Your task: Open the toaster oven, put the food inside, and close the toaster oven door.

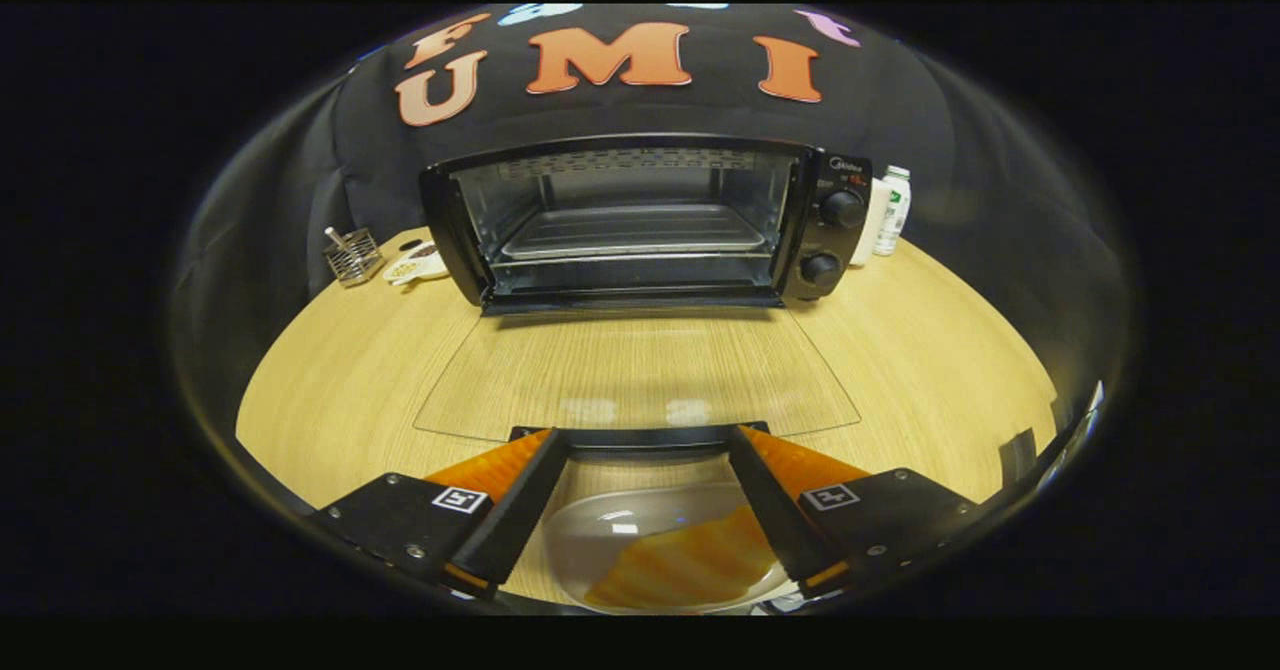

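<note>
The black toaster oven stands at the back of the wooden table with its glass door folded down flat towards me. A metal tray lies inside the cavity. My gripper is open, its orange-and-black fingers spread wide, with the tips at the door's black handle. Below and between the fingers sits a white plate on the table, carrying a yellow ridged slice of food. The right finger covers part of the food.
Two knobs sit on the oven's right panel. Left of the oven are a wire holder and a small white dish. Right of it stand a white bottle and a white container.
</note>
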### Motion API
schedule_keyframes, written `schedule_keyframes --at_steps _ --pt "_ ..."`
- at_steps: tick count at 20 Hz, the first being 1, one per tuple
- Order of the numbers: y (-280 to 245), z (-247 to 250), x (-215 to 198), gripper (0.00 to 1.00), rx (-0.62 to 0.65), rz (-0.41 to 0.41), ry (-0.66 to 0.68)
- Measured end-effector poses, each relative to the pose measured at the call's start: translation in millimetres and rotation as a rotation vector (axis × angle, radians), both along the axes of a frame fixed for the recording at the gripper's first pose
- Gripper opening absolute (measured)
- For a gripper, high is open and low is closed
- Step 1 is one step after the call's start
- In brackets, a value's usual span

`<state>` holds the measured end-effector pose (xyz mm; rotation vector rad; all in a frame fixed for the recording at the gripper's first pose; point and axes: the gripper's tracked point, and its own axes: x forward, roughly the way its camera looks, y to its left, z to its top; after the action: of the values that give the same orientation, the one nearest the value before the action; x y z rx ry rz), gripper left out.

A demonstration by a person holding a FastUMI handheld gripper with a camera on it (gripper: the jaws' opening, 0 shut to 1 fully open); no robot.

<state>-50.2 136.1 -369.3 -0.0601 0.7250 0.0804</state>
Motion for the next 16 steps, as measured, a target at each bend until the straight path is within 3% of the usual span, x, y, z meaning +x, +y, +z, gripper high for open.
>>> schedule_keyframes --at_steps 4,10,16 --pt "-0.3 -4.0 -2.8 0.99 -0.014 0.009 -0.005" --pt "-7.2 20.6 -7.4 0.99 -0.007 -0.044 -0.059" --pt "-21.5 23.8 -39.5 0.99 -0.026 -0.112 -0.039"
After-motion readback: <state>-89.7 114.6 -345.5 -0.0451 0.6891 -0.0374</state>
